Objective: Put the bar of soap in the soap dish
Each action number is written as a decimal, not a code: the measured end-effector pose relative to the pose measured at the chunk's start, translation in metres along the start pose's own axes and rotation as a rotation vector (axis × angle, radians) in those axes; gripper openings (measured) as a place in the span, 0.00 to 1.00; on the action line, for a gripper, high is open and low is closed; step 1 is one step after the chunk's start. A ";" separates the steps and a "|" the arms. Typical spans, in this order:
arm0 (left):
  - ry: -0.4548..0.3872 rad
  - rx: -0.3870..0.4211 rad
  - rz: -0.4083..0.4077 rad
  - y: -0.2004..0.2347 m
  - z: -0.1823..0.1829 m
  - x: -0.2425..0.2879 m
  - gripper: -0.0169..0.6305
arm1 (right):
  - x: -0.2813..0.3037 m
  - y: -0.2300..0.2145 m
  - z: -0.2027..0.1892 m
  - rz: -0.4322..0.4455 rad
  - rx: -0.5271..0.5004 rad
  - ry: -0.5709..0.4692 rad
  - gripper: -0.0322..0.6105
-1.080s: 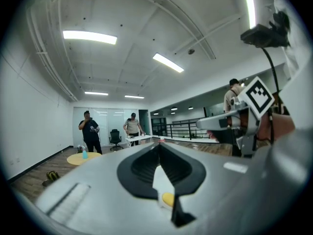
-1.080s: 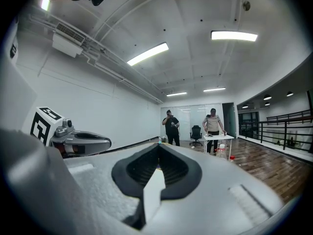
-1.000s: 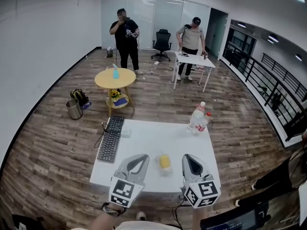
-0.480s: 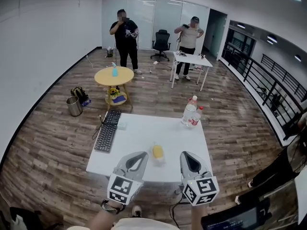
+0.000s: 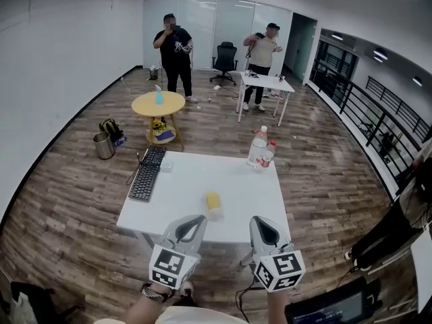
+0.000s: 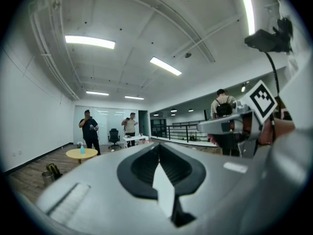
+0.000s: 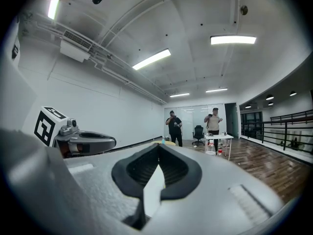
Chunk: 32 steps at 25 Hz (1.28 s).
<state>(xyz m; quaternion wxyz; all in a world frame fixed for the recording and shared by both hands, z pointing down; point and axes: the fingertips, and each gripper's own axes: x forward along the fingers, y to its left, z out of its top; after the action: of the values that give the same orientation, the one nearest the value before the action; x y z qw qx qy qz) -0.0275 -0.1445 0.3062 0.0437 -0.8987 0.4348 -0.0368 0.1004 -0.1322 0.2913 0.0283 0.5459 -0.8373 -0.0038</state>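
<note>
The yellow bar of soap (image 5: 212, 200) lies near the front middle of the white table (image 5: 182, 187), on a small pale translucent piece that may be the soap dish (image 5: 215, 212); I cannot tell them apart clearly. My left gripper (image 5: 195, 219) and right gripper (image 5: 259, 221) hang side by side at the table's front edge, short of the soap, both level, shut and holding nothing. In the left gripper view the jaws (image 6: 157, 146) meet with nothing between them. The right gripper view shows its jaws (image 7: 159, 148) closed too. The soap appears in neither gripper view.
A black keyboard (image 5: 146, 174) lies along the table's left side, and two bottles (image 5: 258, 150) stand at its far right corner. Beyond are a round yellow table (image 5: 158, 104), a white desk (image 5: 265, 82), two standing people, a metal bin (image 5: 103, 145) and a railing on the right.
The table and soap have slid up and away in the head view. Both grippers have drawn back together from over the tabletop to its front edge, still shut.
</note>
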 end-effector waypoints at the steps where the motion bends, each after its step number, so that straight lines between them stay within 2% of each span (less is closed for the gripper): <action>1: 0.001 -0.001 0.000 -0.005 -0.002 -0.003 0.04 | -0.007 0.001 -0.002 0.000 -0.001 0.001 0.05; 11: 0.020 -0.012 0.020 -0.061 -0.017 -0.044 0.04 | -0.081 0.003 -0.013 0.010 -0.003 -0.009 0.05; 20: 0.025 -0.008 0.041 -0.099 -0.012 -0.081 0.04 | -0.136 0.012 -0.018 0.022 0.004 0.003 0.05; 32: 0.031 0.006 0.036 -0.112 -0.010 -0.111 0.04 | -0.161 0.033 -0.015 0.020 0.014 -0.004 0.05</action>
<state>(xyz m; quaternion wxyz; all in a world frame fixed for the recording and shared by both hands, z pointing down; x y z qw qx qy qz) -0.0103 0.0110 0.3251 0.0401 -0.8899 0.4515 -0.0513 0.1352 0.0288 0.3001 0.0229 0.5376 -0.8429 0.0010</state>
